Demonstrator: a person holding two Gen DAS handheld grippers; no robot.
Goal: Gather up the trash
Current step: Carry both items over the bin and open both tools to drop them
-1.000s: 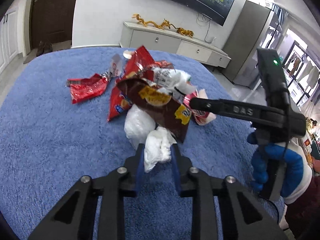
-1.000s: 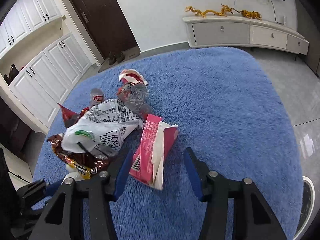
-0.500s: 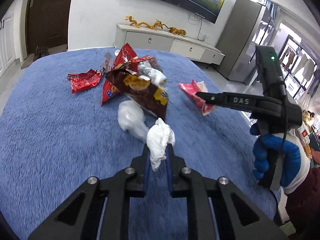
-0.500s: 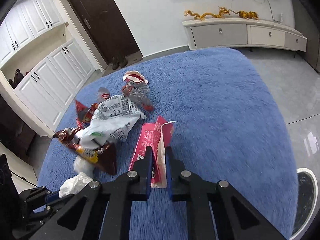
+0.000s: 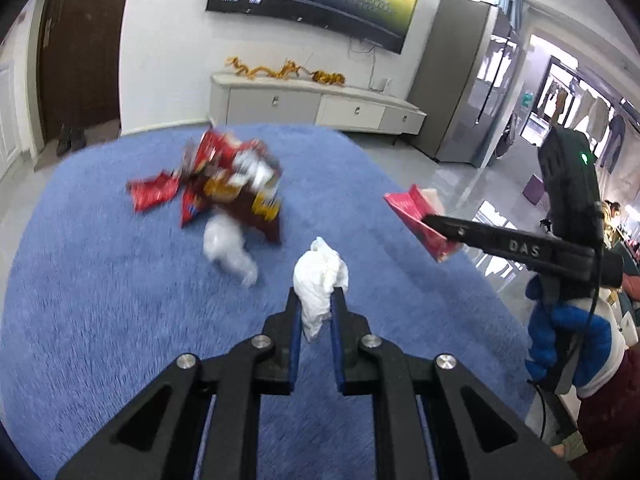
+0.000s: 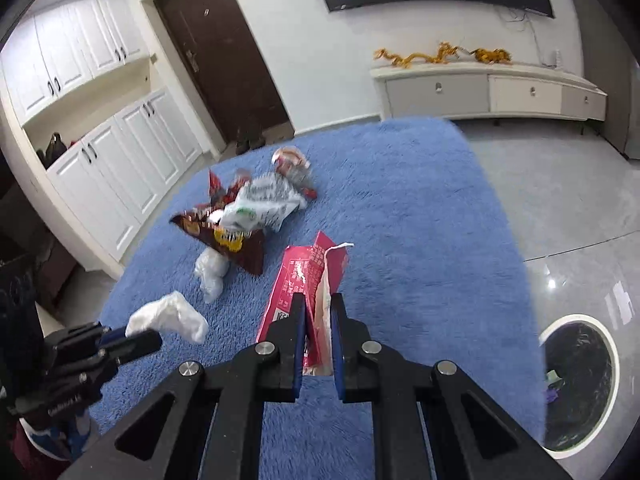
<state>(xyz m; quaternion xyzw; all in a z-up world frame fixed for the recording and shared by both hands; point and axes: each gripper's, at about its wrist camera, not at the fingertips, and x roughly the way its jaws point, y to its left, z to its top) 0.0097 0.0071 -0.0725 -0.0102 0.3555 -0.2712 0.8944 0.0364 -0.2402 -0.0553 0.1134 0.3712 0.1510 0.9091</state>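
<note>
My left gripper [image 5: 316,300] is shut on a crumpled white tissue [image 5: 320,276], lifted above the blue rug [image 5: 100,300]. My right gripper [image 6: 316,304] is shut on a torn pink snack packet [image 6: 308,276], also held off the rug. In the left wrist view the pink packet [image 5: 416,216] hangs from the right gripper at the right. The right wrist view shows the tissue [image 6: 168,316] in the left gripper [image 6: 132,340] at lower left. A heap of snack wrappers [image 5: 228,188] and a white wad [image 5: 228,248] lie on the rug further off.
A round white-rimmed bin with a black liner [image 6: 576,384] stands on the tiled floor right of the rug. A white TV cabinet [image 6: 488,92] lines the far wall, white cupboards [image 6: 112,176] the left wall. A gloved hand [image 5: 568,344] holds the right gripper.
Both grippers closed on their pieces, the right one from wide open, then lifted and drew back from the wrapper heap, carrying the tissue and the pink packet off the rug.
</note>
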